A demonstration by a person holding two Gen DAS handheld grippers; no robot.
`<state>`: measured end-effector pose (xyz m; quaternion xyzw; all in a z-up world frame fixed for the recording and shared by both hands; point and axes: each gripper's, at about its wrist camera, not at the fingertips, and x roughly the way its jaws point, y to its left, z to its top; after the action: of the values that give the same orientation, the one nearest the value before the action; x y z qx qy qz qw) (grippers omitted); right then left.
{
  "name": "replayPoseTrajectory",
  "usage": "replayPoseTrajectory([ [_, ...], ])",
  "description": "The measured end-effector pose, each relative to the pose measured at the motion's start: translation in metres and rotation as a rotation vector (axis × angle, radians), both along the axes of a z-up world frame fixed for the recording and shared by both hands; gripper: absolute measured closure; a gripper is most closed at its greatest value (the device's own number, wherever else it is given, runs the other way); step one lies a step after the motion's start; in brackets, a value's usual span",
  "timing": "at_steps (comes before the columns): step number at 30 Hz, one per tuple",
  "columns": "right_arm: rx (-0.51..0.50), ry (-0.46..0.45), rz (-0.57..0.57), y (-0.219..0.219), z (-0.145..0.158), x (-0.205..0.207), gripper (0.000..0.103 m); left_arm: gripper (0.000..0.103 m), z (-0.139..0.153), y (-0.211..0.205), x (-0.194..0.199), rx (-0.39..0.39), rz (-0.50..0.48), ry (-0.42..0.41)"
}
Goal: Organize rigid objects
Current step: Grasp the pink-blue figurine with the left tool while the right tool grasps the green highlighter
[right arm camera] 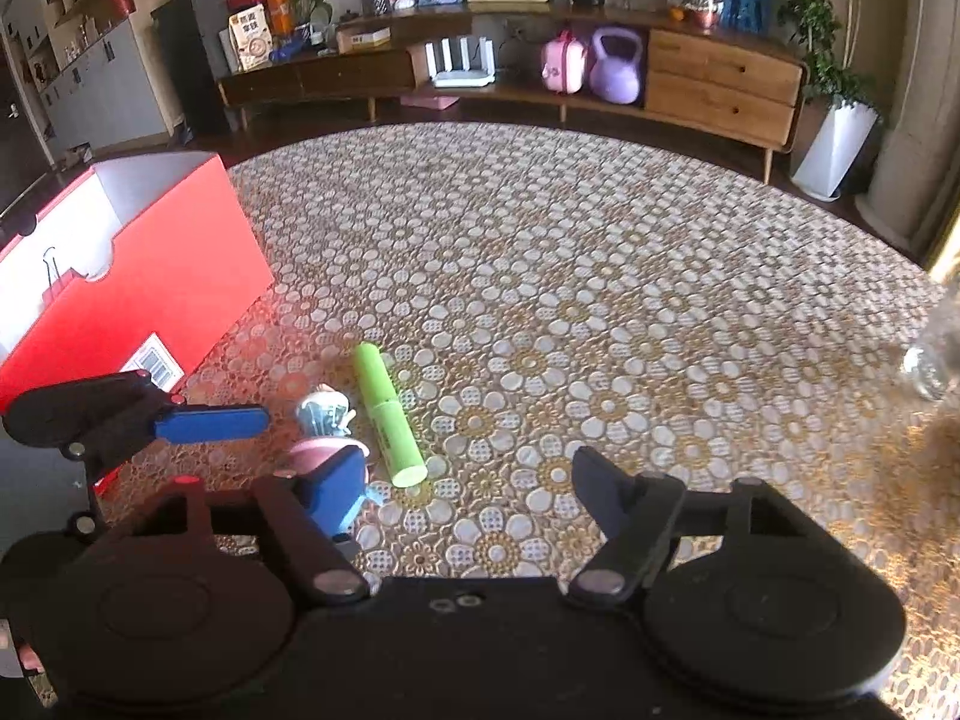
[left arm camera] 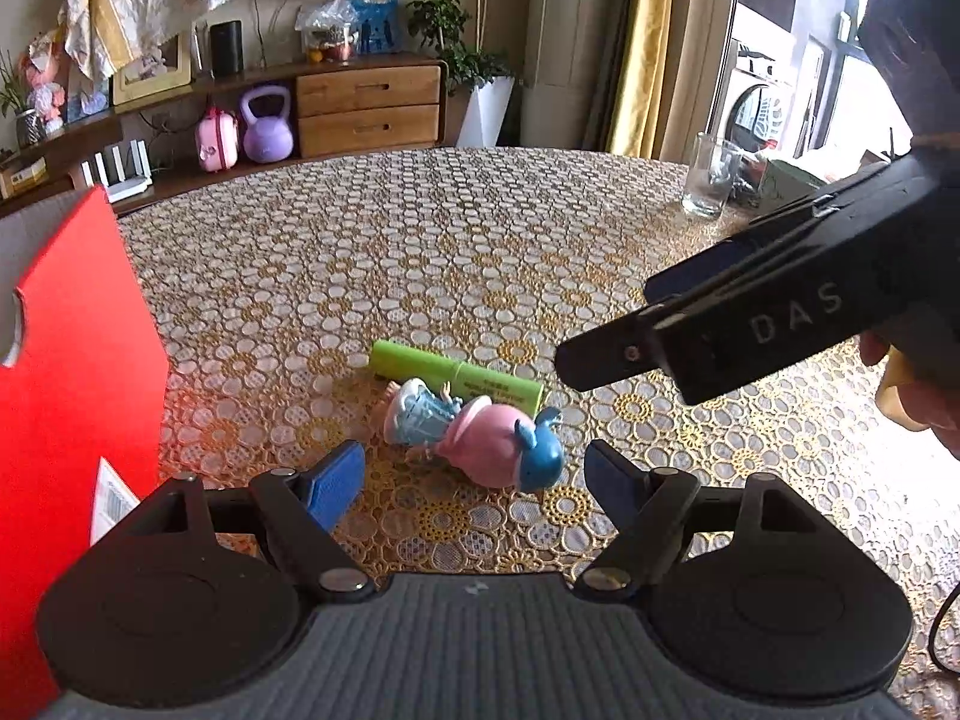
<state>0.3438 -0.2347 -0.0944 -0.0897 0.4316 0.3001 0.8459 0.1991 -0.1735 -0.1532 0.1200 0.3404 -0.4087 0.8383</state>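
Note:
A pink and blue pig figurine (left arm camera: 474,435) lies on its side on the lace tablecloth, just ahead of my open left gripper (left arm camera: 474,483). A green tube (left arm camera: 456,377) lies right behind it. In the right wrist view the figurine (right arm camera: 327,426) and the green tube (right arm camera: 387,417) lie left of centre, and my open, empty right gripper (right arm camera: 468,486) hovers beside them. The right gripper's body (left arm camera: 750,324) shows at the right of the left wrist view. A left fingertip (right arm camera: 210,423) shows beside the figurine.
An open red box (right arm camera: 174,276) stands on the table at the left, close to the left gripper (left arm camera: 78,360). A clear glass (left arm camera: 711,174) stands at the far right of the table. A wooden sideboard (right arm camera: 720,78) stands beyond the table.

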Motion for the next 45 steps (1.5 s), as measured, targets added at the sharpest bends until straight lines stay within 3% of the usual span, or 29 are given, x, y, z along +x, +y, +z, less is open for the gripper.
replayPoseTrajectory([
  [8, -0.028, 0.009, 0.026, 0.018, -0.009, 0.009, 0.038, 0.023, -0.009, -0.005, 0.009, -0.007, 0.014, -0.001],
  [15, -0.057, 0.016, 0.055, 0.032, -0.015, 0.015, 0.055, 0.023, -0.01, -0.01, 0.015, -0.018, -0.023, -0.01],
  [23, -0.1, -0.032, 0.112, 0.053, -0.021, 0.015, 0.064, 0.023, -0.014, -0.013, 0.021, -0.039, -0.055, -0.027],
  [27, -0.1, -0.054, 0.143, 0.059, -0.022, 0.011, 0.082, 0.023, -0.015, -0.013, 0.019, -0.041, -0.06, -0.039],
  [29, -0.102, -0.064, 0.146, 0.061, -0.022, 0.008, 0.084, 0.023, -0.015, -0.014, 0.018, -0.035, -0.056, -0.046],
  [36, -0.1, -0.087, 0.052, 0.052, -0.016, 0.001, 0.088, 0.027, -0.01, -0.012, 0.008, -0.017, -0.058, -0.075],
  [45, -0.062, -0.075, -0.078, 0.025, -0.002, -0.031, 0.088, 0.028, -0.001, 0.003, -0.007, -0.009, -0.048, -0.044],
])
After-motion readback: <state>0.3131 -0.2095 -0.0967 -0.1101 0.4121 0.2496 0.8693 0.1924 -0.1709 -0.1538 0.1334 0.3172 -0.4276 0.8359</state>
